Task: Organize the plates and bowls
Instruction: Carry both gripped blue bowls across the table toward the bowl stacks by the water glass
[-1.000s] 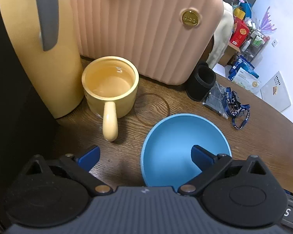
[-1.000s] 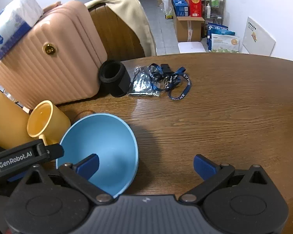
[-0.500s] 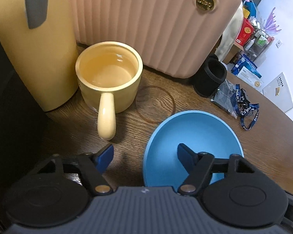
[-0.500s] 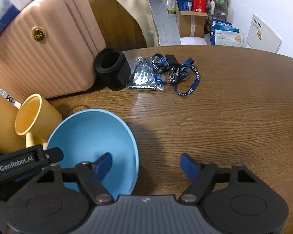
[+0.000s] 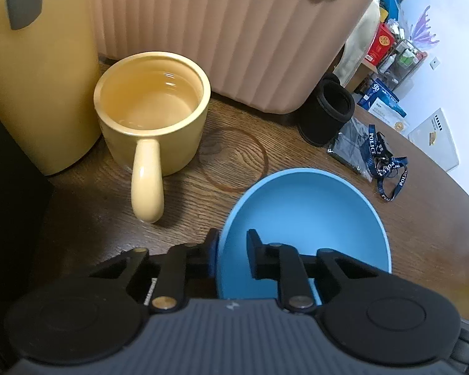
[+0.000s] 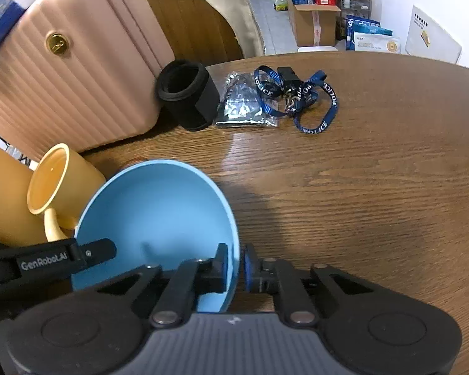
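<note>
A blue bowl (image 5: 303,218) is seen on the brown wooden table (image 6: 375,187), and it serves as the landmark here. Its left rim is clamped by the left gripper (image 5: 231,247): one finger lies outside the wall, the other inside the bowl, and the jaws have just been closing down to a narrow gap filled by the rim. The opposite rim is clamped in the same way by the right gripper (image 6: 234,265) — its jaws have likewise just been closing, with the thin blue wall pinched between the pads. In the right wrist view the arm of the left gripper is seen reaching in at the bowl's far left edge.

Just left of the bowl a yellow mug (image 5: 151,118) is stood upright, its handle turned toward the camera, and a pale liquid is held in it. Between mug and bowl a faint ring mark (image 5: 233,159) is left on the wood. Behind the mug, further left of the bowl, a tall yellow container (image 5: 40,72) is placed; behind the bowl a ribbed pink suitcase (image 5: 234,31) is stood on the table. Beyond the bowl to the right a black cylindrical sleeve (image 6: 187,93) is set, touching a clear plastic packet (image 6: 244,106) — and over that packet a blue lanyard (image 6: 300,97) is draped.
</note>
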A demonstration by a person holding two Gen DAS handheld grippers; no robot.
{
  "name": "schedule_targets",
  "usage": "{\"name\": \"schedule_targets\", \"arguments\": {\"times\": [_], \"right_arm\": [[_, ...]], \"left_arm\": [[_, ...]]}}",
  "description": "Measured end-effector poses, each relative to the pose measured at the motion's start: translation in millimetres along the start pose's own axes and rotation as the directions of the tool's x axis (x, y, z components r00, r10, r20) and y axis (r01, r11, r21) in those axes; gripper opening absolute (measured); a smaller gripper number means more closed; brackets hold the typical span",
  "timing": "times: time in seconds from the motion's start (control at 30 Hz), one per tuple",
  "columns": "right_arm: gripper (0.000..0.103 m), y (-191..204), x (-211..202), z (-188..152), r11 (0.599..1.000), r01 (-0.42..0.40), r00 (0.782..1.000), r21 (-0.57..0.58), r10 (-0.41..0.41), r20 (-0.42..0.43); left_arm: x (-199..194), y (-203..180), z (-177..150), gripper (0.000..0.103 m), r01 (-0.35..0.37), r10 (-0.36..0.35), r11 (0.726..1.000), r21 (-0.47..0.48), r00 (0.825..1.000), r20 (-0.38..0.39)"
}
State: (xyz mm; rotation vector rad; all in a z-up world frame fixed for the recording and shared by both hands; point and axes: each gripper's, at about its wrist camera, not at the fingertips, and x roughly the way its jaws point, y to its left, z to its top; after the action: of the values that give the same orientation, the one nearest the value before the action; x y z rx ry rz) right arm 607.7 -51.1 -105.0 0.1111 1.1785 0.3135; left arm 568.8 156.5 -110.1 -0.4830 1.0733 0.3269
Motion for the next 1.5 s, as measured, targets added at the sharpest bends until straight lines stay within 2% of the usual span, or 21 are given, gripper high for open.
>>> {"name": "schedule_targets", "arguments": {"times": [0.2,0.47,0.93,1.5], "right_arm": [[0.007,-2.1,-0.8,-4.1,1.000,-0.008,1.000,0.022,0.007,0.019],[0.007,-3.7,-8.3,-8.0,1.000,-0.004,0.998,0.015,0.003,0.055],[0.006,-25.9,-42.5,-12.6,0.998,0.003,0.993,0.057,-0.010,0.119],[0.007,-61.5,-99.1,-29.9,0.990,0.026,0.977,0.138,-0.054,0.207]], "left_arm": [[0.8,0.0,-1.9,0.014,-0.014,0.014,1.000,0.019,1.000,0.014],[-3.9,-8.4,-6.4,0.014,-0.034,0.032,0.998,0.058,0.999,0.026],[-31.8,-39.6,-16.0,0.014,-0.001,-0.008,0.992,0.128,0.998,0.070],[-69.8,-81.1,-40.9,0.014,0.073,-0.096,0.973,0.219,0.991,0.094]]}}
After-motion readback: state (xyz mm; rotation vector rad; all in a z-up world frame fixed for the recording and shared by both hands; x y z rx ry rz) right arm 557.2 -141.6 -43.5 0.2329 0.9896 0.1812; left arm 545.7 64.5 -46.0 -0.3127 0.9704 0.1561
